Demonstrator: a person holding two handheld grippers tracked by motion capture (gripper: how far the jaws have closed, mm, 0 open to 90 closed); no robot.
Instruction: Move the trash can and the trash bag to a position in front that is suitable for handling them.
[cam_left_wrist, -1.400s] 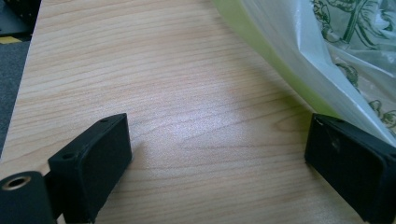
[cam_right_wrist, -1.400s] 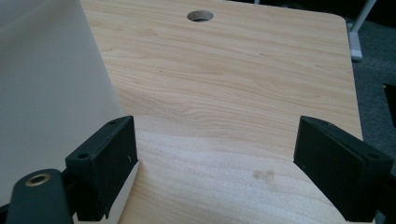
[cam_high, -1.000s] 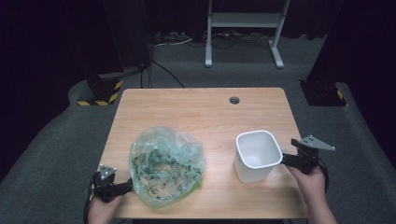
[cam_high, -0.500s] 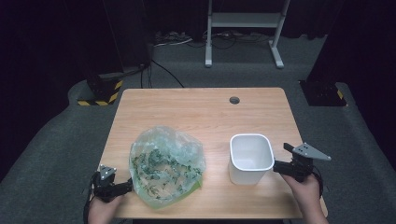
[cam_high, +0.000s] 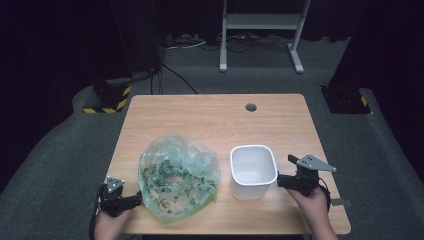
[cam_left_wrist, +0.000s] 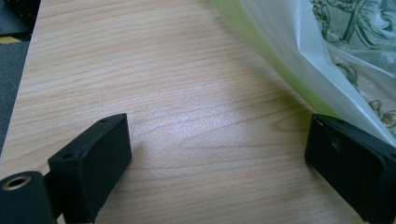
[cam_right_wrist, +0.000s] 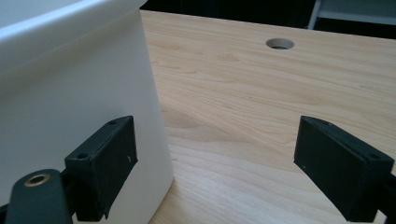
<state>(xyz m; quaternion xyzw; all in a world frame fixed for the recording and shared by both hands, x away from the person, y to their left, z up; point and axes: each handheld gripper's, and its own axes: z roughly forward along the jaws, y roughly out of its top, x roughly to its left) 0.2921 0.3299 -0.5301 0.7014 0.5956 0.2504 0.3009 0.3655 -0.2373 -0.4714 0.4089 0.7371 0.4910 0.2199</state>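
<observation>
Wooden table carrying green bag, white tub; left gripper gaping beside bag, right gripper gaping beside tub.

looks like a lab/studio: dark curtains, grey carpet, hazard-taped base, lone wooden table.

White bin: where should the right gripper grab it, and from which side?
Probably the top rim of the right-hand wall of the white bin, approached from the right where the right gripper already sits, open. The bin stands upright and open-topped, so one of the jaws can slip inside, the other outside; its smooth, tapered walls look too wide to span.
</observation>
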